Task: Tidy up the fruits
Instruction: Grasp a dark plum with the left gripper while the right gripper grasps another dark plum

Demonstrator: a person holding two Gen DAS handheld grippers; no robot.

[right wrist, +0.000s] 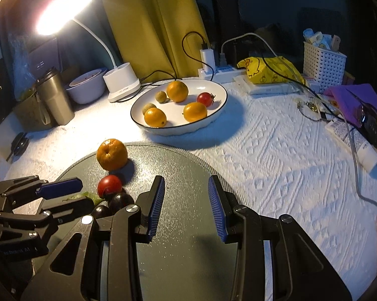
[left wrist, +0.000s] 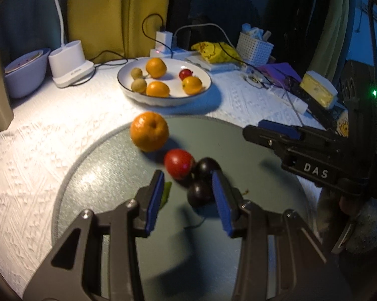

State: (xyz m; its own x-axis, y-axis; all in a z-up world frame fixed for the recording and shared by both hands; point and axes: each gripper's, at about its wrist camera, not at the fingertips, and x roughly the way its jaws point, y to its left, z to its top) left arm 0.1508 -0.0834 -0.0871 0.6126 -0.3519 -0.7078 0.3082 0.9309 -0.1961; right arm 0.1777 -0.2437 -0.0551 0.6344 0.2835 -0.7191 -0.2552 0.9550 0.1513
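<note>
So the white-clothed table (right wrist: 276, 155) has a fair bit of stuff on it. Going left to right in the right wrist view: one metal tumbler (right wrist: 55, 97), one pale bowl (right wrist: 86, 89), one white desk lamp (right wrist: 122, 82) that's switched on, then the white plate (right wrist: 221, 95) with a dark rim, a power strip (right wrist: 213, 71), a yellow bag (right wrist: 268, 71) and one white lattice basket (right wrist: 323, 62) way off right.

On the plate I count six pieces: three oranges, two small brownish round fruits, and one red tomato.

Closer to the cameras there's a round grey mat (left wrist: 238, 145). On it, left to right: one orange (left wrist: 149, 131) at the far-left edge, one red tomato (left wrist: 178, 163) just beside it, then two dark plums (left wrist: 203, 183) touching each other and the tomato. So four loose fruits, plus a bit of green leaf (left wrist: 166, 193).

Left gripper (left wrist: 188, 200) hangs over the mat with its blue pads partly apart, empty. One plum sits right by the right-hand pad, whether it touches I can't tell. Right gripper (right wrist: 185, 205) is also partly open, only bare mat between its pads, plums off to its left.
</note>
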